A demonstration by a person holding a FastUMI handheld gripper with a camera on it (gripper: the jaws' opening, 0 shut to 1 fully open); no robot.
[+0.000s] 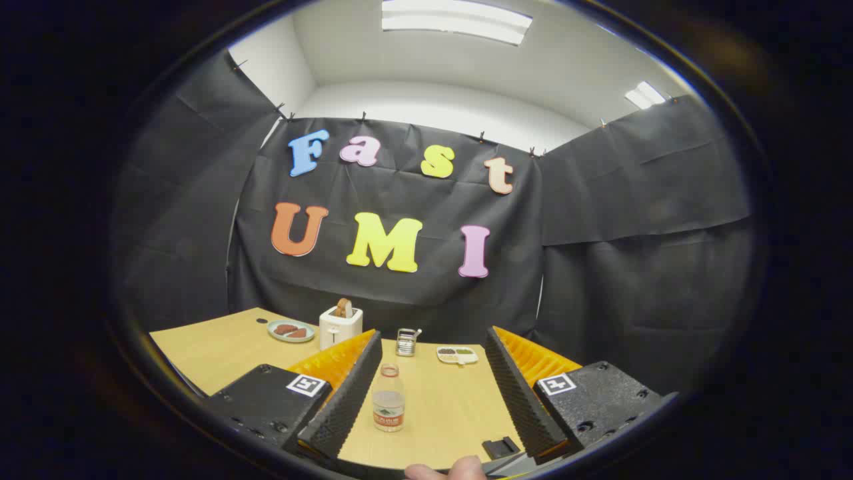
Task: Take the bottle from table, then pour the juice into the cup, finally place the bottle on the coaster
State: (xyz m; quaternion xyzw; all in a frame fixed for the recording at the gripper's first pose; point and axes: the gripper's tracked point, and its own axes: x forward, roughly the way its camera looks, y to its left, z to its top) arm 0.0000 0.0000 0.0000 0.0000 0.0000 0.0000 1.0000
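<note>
A small clear plastic bottle (pixel 388 400) with a label band stands upright on the wooden table (pixel 220 347). It is between my two fingers, nearer the left finger (pixel 343 393) and touching neither. My gripper (pixel 432 339) is open wide, low over the table. Beyond the fingertips stands a small ribbed metallic cup-like container (pixel 406 342). Close in by the right finger (pixel 520 393) lies a small flat black piece (pixel 501 447); I cannot tell whether it is the coaster.
A white toaster (pixel 340 325) with a slice of bread in it stands at the back left, next to a plate (pixel 291 330) with food. A small white dish (pixel 457 355) lies back right of the cup. A person's fingertip (pixel 445 471) shows under the gripper.
</note>
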